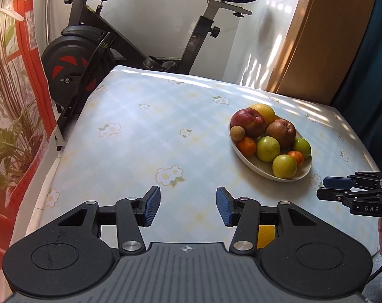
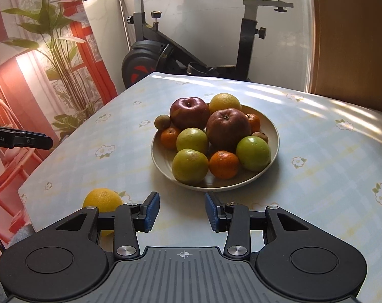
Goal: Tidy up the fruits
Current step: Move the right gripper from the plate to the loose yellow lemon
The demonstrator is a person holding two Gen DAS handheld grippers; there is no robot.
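Fruit is sitting heaped in a cream bowl near the middle of the table: two dark red apples, three green ones, several small mandarins, a yellow orange at the back and a couple of little brown fruits at the rim. One more yellow orange is lying alone on the flowered cloth, well apart from the bowl at the near left, partly hidden behind your right gripper. You are holding that gripper just short of the bowl with its blue pads standing apart and nothing between them. Your left gripper is hovering over bare cloth to the left of the bowl, jaws likewise parted and gripping nothing. An exercise bike is standing behind the table, with a leafy plant to its left.
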